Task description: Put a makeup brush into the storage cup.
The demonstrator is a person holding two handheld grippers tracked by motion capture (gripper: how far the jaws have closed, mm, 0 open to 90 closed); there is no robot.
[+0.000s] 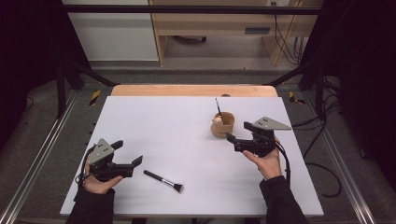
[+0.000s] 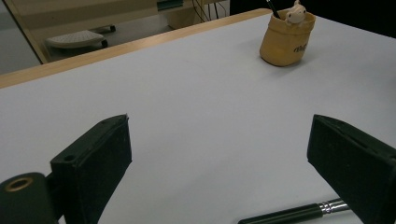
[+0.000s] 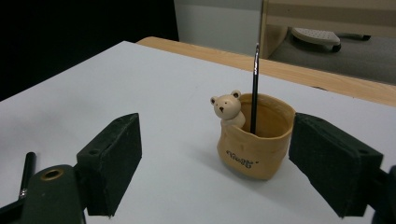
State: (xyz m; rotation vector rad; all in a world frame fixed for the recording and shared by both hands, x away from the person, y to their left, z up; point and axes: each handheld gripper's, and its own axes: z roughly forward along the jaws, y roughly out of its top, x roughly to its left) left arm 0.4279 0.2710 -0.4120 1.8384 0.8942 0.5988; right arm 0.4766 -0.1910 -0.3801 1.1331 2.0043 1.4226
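A makeup brush (image 1: 163,181) lies flat on the near part of the white table (image 1: 154,126), just right of the left claw (image 1: 127,155). Its long axis runs from the black handle tip, far and left, to the bristle head, near and right. The left claw stands wide with nothing between its jaws and is plainly the nearer one. To take the brush it would need to swing right and a little nearer, jaws set across the handle rather than along it.

The right claw (image 1: 238,131) is also wide and empty, just right of the tan cup (image 1: 222,124) on the far right part of the table. A thin dark brush (image 1: 218,108) already stands upright in that cup.

The left gripper view shows the handle and its metal ferrule (image 2: 332,205) close under the right-hand jaw, a closeness the high view only suggests. The right gripper view shows a small bear figure (image 3: 227,108) on the cup's rim, with the cup lying off-centre, close to one jaw.
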